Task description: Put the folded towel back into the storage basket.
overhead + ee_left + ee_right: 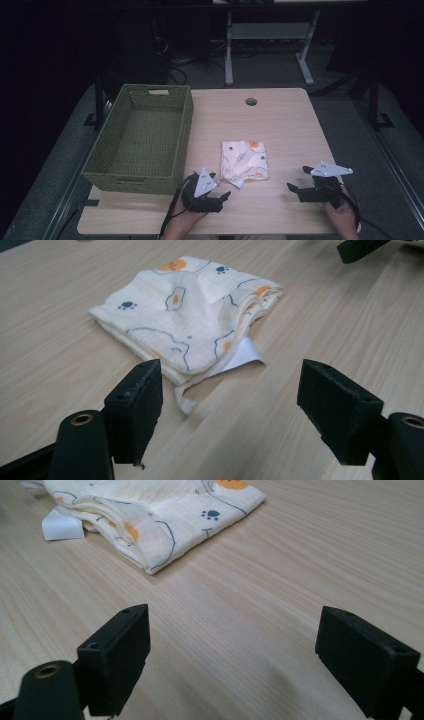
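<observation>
A folded cream cloth [245, 160] printed with orange and blue shapes lies flat near the middle of the wooden table [285, 125]. A white tag [245, 352] sticks out from its near corner. My left gripper [220, 185] is open just short of that corner, with the cloth [190, 315] beyond its jaws and nothing between them [235, 385]. My right gripper [298, 179] is open to the right of the cloth, over bare wood [235, 630]. In the right gripper view the cloth [150, 515] lies ahead and to the left, a clear gap away.
An empty green woven basket [131, 182] stands on the table's left side, close beside the left gripper. A round cable hole [251, 101] sits near the far edge. Beyond the table are the white legs of a desk [229, 50] and dark floor.
</observation>
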